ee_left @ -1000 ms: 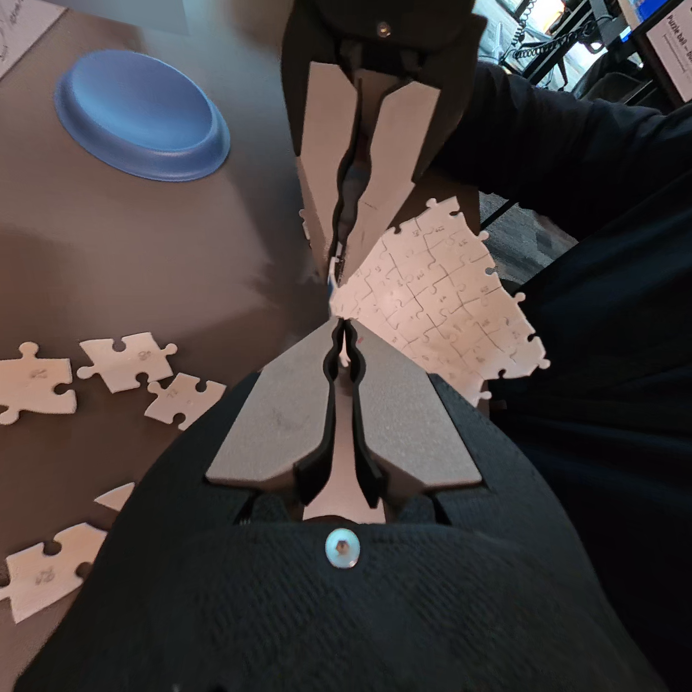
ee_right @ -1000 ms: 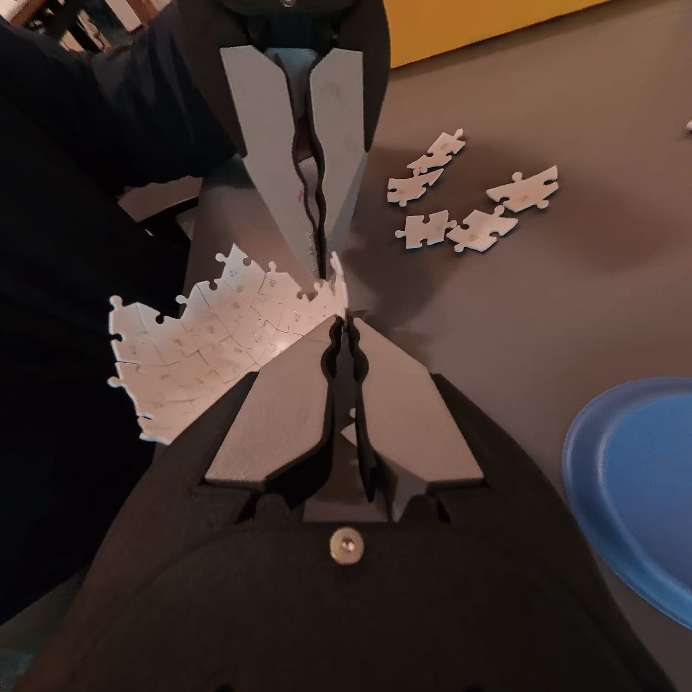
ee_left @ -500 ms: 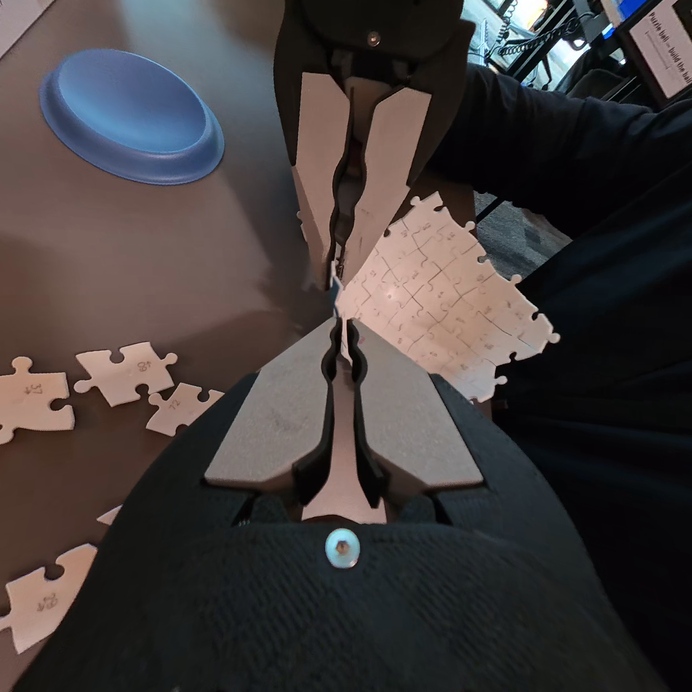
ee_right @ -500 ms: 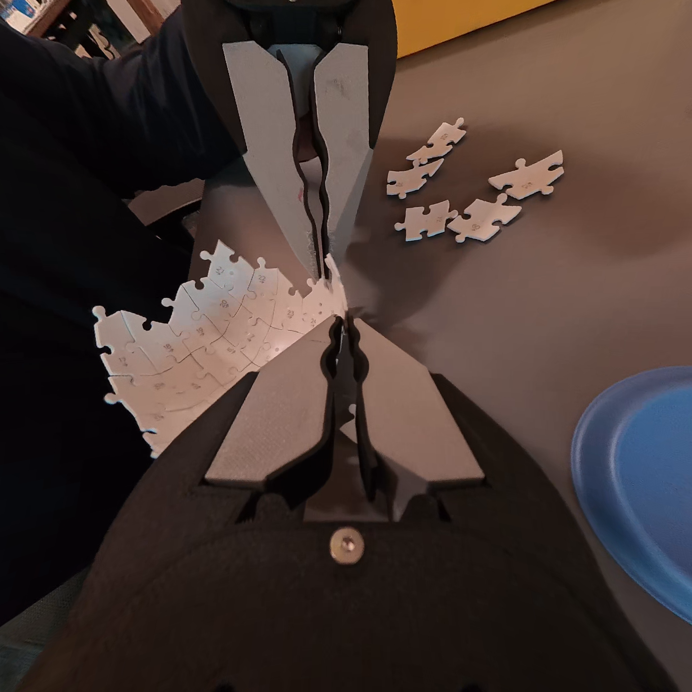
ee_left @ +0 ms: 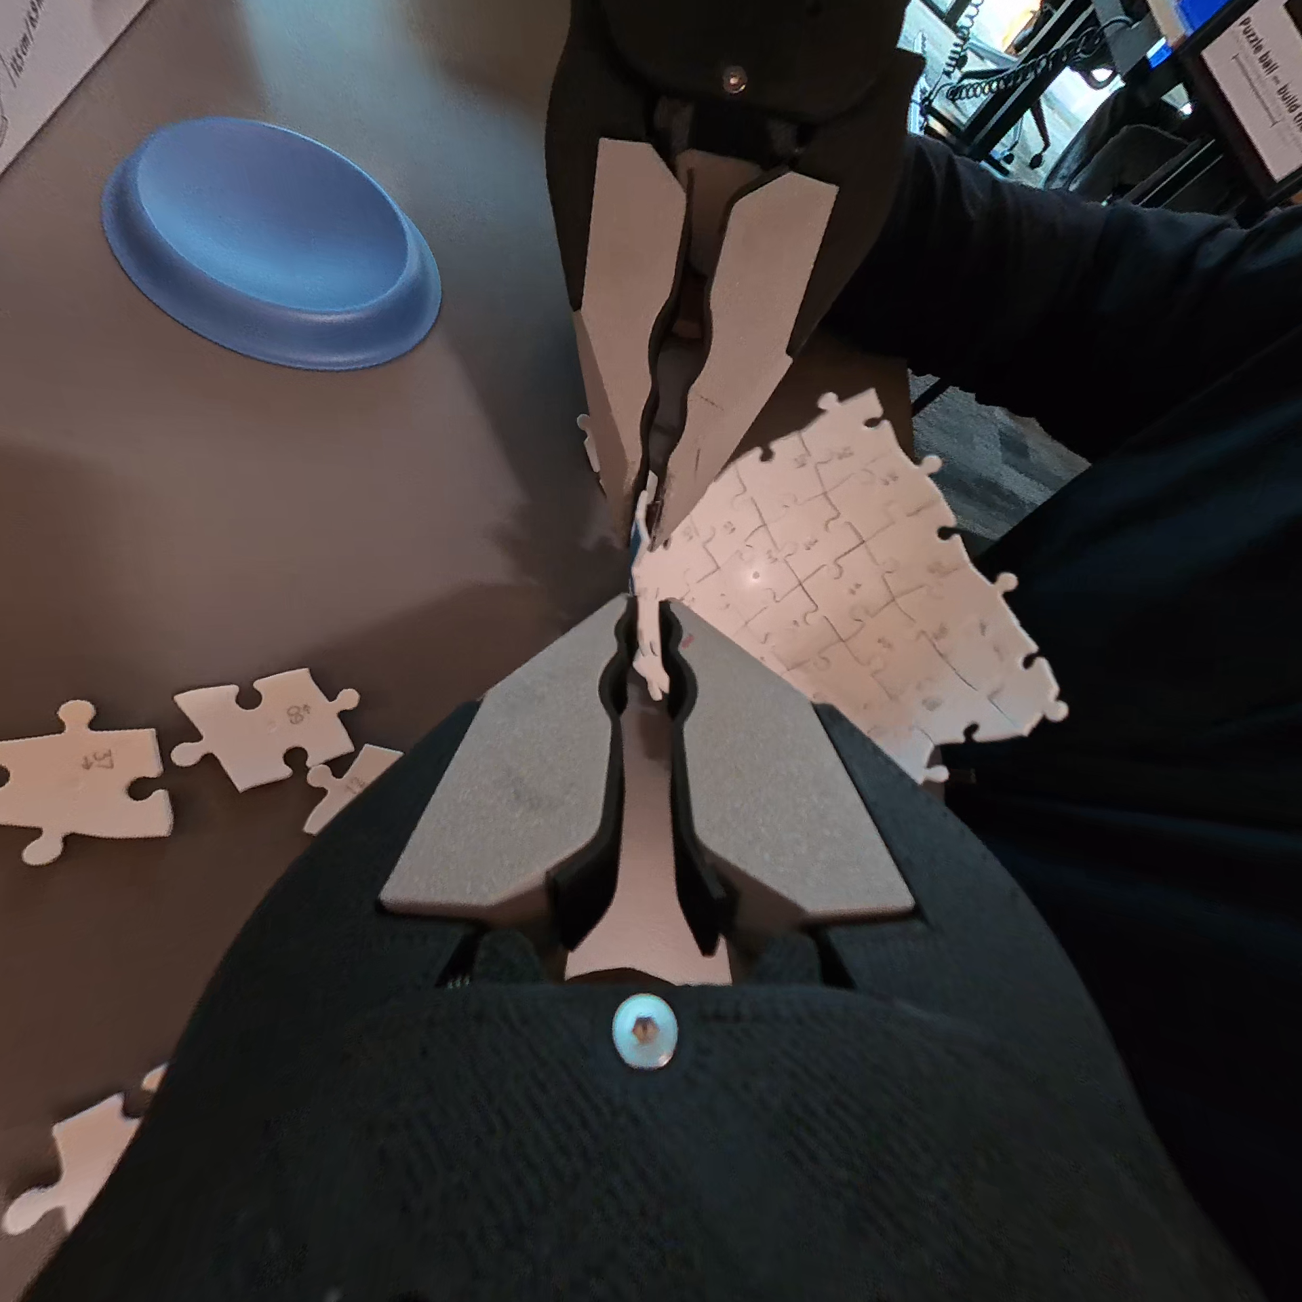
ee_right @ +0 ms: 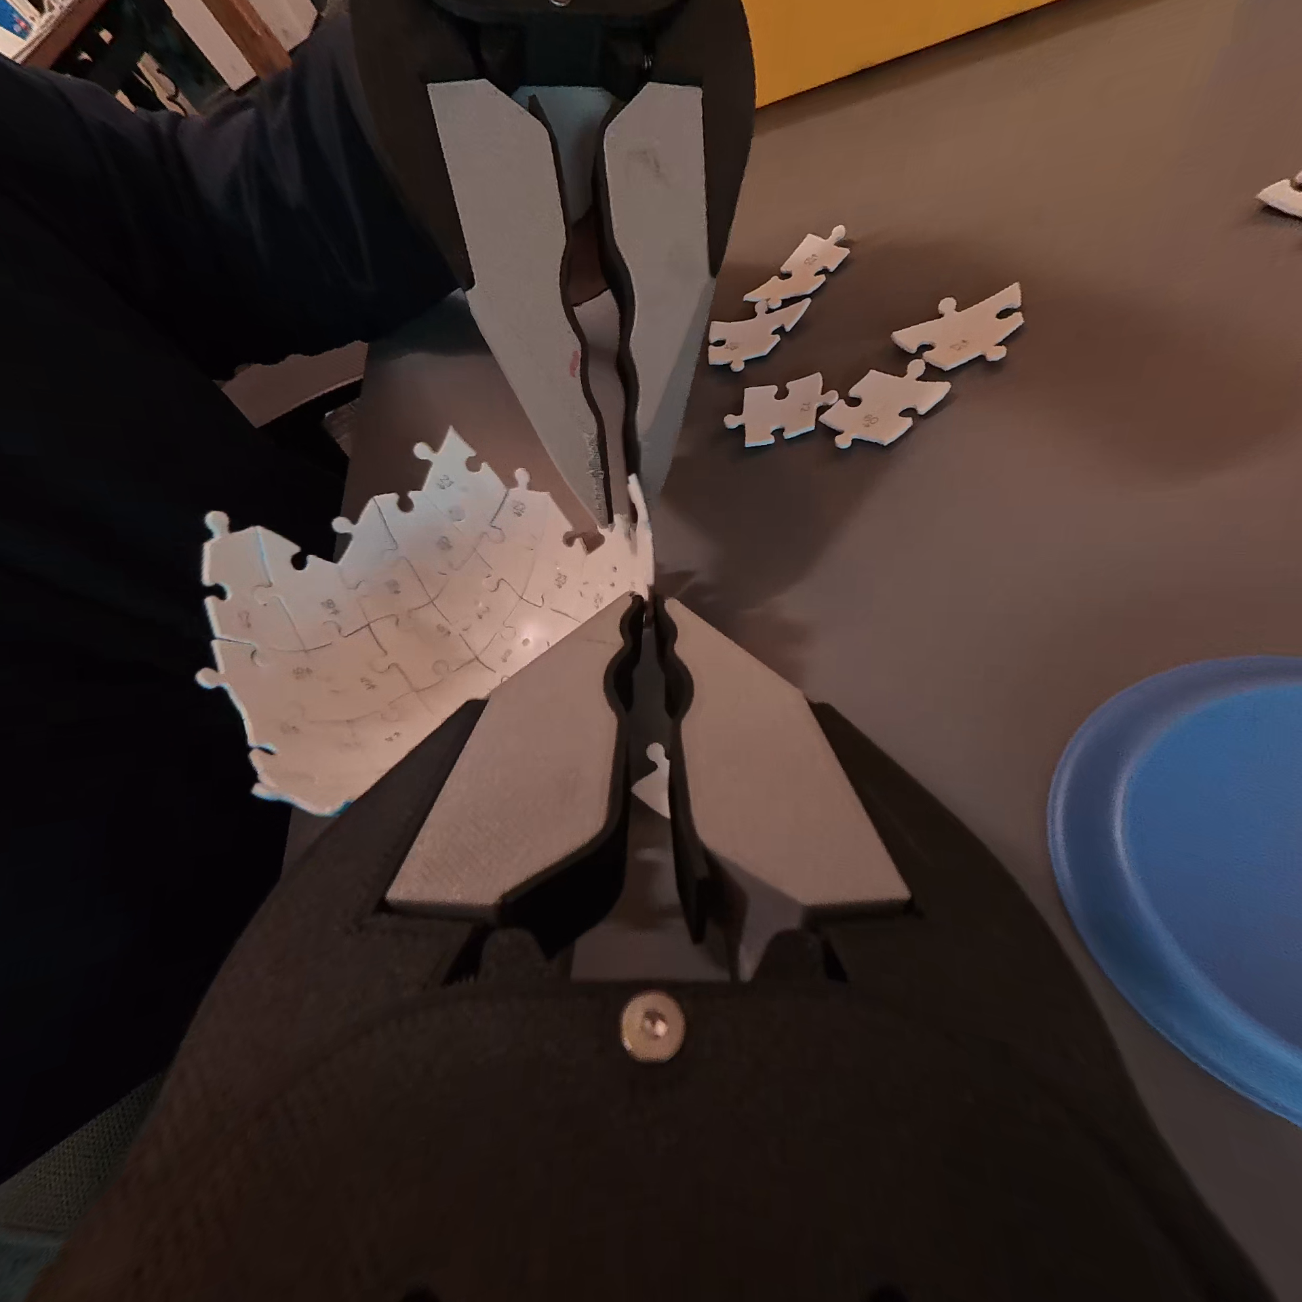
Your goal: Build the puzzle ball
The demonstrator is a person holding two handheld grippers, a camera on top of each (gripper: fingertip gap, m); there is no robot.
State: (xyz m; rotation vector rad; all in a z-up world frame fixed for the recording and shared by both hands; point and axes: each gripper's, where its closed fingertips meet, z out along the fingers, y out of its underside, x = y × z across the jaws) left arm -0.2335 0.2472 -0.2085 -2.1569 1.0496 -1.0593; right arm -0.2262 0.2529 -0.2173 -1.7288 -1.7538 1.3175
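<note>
Above the dark brown surface, a curved white puzzle-ball section is gripped at one edge by the closed fingers of both the left gripper and right gripper, with loose puzzle pieces and a blue dish lying near it and a yellow wall seen beyond.

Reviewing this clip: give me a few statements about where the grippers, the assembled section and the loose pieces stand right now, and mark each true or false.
1. Both the left gripper and the right gripper are shut on the curved assembled puzzle section. True.
2. The assembled puzzle section lies flat on the table. False: it is held up between the two grippers.
3. The blue dish holds several puzzle pieces. False: no pieces show on it in either view.
4. Loose puzzle pieces lie on the table. True.
5. The puzzle ball is complete. False: only a partial curved shell is joined.
</note>
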